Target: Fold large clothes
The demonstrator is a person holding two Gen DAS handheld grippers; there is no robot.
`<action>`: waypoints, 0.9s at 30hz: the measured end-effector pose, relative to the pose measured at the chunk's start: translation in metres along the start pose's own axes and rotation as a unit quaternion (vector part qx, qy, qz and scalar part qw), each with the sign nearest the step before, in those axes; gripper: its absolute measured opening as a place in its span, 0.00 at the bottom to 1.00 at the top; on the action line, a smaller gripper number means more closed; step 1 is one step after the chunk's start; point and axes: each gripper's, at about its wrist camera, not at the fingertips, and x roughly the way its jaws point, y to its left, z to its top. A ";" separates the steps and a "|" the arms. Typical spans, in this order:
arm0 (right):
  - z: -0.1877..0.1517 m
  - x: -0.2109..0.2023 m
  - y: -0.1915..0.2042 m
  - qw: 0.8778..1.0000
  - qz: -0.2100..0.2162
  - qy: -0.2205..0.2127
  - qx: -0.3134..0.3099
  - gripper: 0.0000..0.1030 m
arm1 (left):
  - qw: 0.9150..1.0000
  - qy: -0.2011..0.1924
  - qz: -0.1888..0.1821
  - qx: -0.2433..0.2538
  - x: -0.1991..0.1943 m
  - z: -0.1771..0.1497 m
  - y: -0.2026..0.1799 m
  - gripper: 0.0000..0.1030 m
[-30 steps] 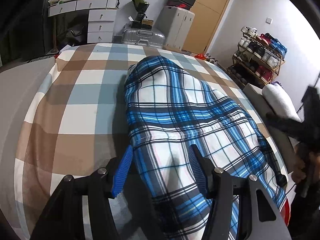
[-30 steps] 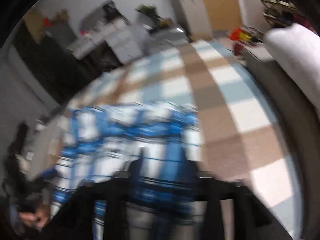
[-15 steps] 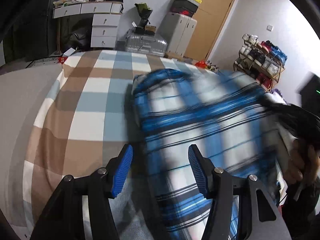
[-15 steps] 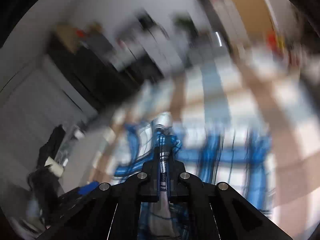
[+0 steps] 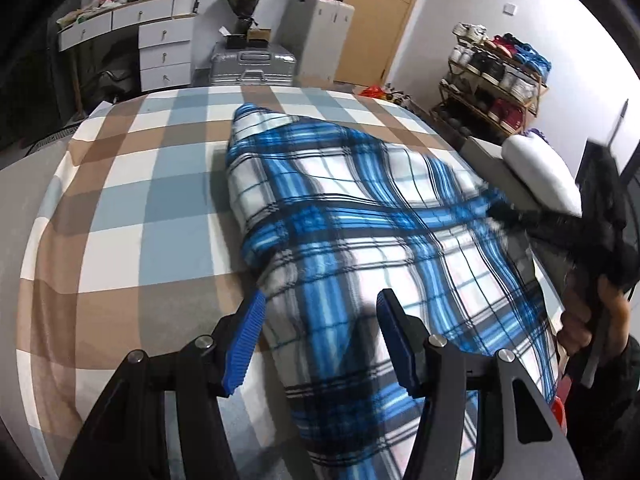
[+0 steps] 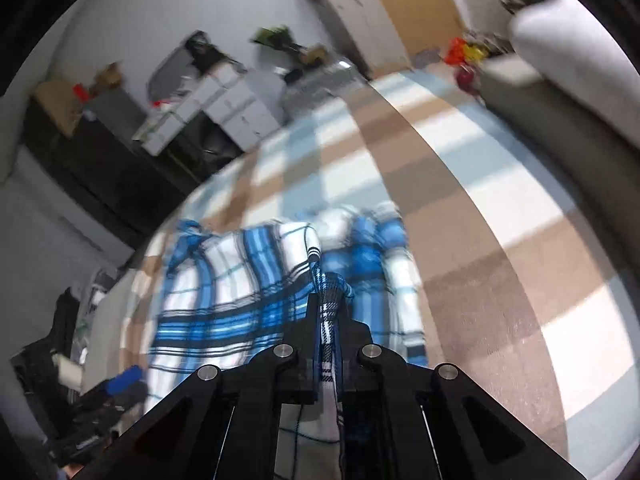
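Note:
A blue, white and black plaid garment (image 5: 360, 216) lies on the checked bed cover (image 5: 132, 208). My left gripper (image 5: 320, 340) is open, its blue pads either side of the garment's near left part, just above it. My right gripper (image 6: 330, 312) is shut on an edge of the garment (image 6: 240, 280) and holds that edge lifted above the bed. In the left wrist view the right gripper (image 5: 504, 212) shows at the garment's right edge, with cloth stretched up to it. The right wrist view is blurred.
A grey headboard ledge and white pillow (image 5: 540, 172) lie along the bed's right side. Beyond the bed stand white drawers (image 5: 164, 56), a silver suitcase (image 5: 252, 66), a cabinet (image 5: 320, 36) and a shoe rack (image 5: 496, 80). The bed's left half is bare checked cover.
My right gripper has shut on the garment's right edge and lifted it, pulling the cloth up and across. My left gripper has stayed open over the near part.

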 end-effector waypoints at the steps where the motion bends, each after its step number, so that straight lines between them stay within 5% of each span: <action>1: 0.001 -0.005 0.005 1.000 0.008 -0.009 -0.007 0.04 | 1.000 0.001 0.000 0.001 0.000 -0.001 -0.001 0.51; 4: 0.011 0.007 0.009 1.000 -0.006 -0.004 -0.022 0.09 | 1.000 0.007 0.000 0.005 0.002 -0.005 -0.003 0.51; 7: 0.006 0.032 -0.006 0.998 -0.031 0.057 0.021 0.14 | 1.000 0.011 0.010 0.007 -0.001 -0.009 -0.006 0.51; 12: -0.026 0.001 -0.015 0.995 0.044 0.081 0.049 0.36 | 1.000 0.015 -0.003 0.008 -0.014 -0.027 -0.010 0.51; 20: -0.110 -0.067 -0.010 0.991 0.102 0.083 0.021 0.40 | 0.999 0.025 -0.031 0.013 -0.025 -0.049 -0.026 0.51; 27: -0.127 -0.073 -0.007 0.991 0.107 0.081 -0.004 0.38 | 0.999 0.028 -0.024 0.021 -0.022 -0.053 -0.027 0.51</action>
